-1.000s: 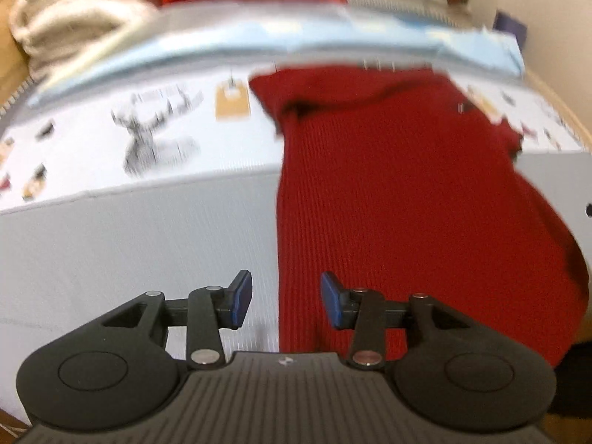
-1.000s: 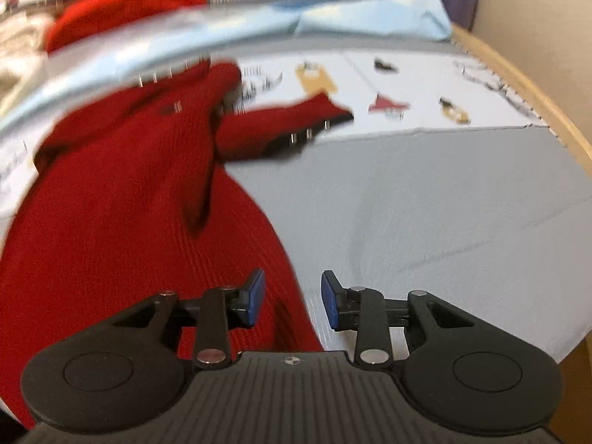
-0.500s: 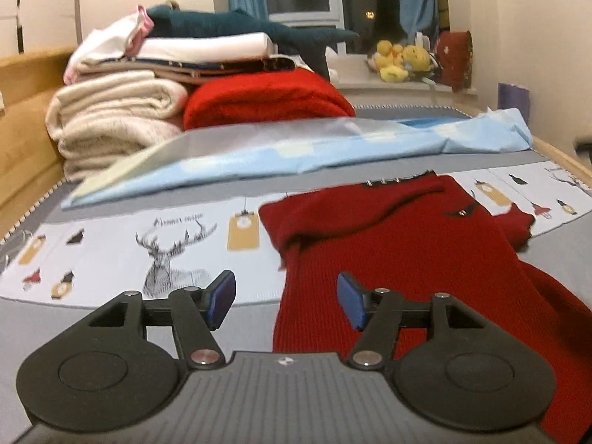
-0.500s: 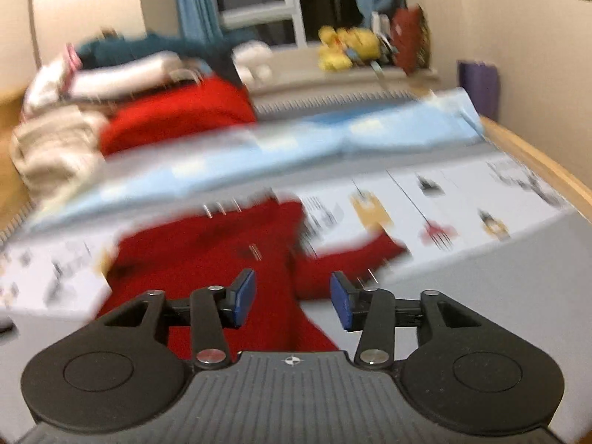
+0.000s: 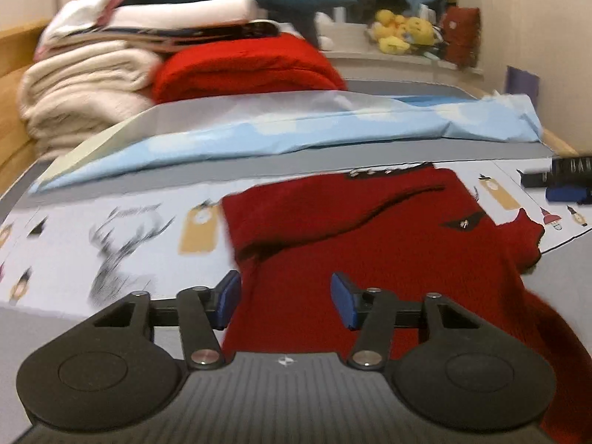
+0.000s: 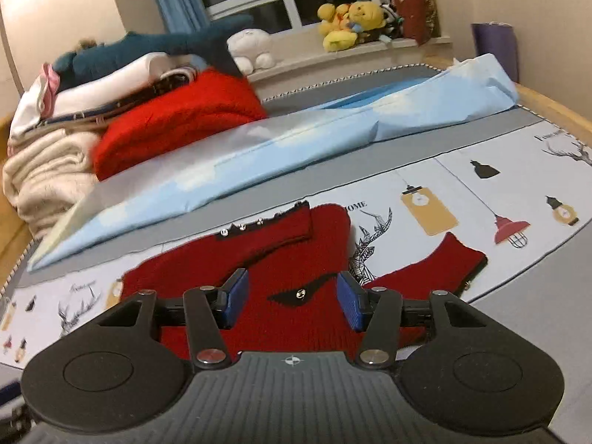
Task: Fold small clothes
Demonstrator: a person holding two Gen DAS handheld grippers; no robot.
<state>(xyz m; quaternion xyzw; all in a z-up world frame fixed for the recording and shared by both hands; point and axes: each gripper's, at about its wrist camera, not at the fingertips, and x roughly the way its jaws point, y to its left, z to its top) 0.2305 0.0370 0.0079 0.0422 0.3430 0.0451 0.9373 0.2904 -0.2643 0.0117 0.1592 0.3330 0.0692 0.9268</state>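
A small red knitted sweater [image 5: 370, 244] with black trim lies flat on the printed grey and white bedspread [image 5: 111, 236]. One sleeve is folded across its chest. In the right wrist view the sweater [image 6: 296, 259] lies at centre, its other sleeve [image 6: 444, 262] stretched to the right. My left gripper [image 5: 285, 298] is open and empty, low over the sweater's left edge. My right gripper [image 6: 292, 298] is open and empty, low over the sweater's middle. The right gripper's tip [image 5: 566, 181] shows at the right edge of the left wrist view.
A folded light blue sheet [image 6: 296, 137] lies across the bed behind the sweater. A stack of folded blankets and clothes [image 5: 148, 66] with a red blanket [image 6: 177, 118] stands at the back left. Plush toys [image 6: 347, 18] sit on the window sill. Wooden bed edges run along both sides.
Both grippers tilted up from looking down at the sweater and moved forward along it towards its collar. Both jaws opened wider. The sweater has not moved.
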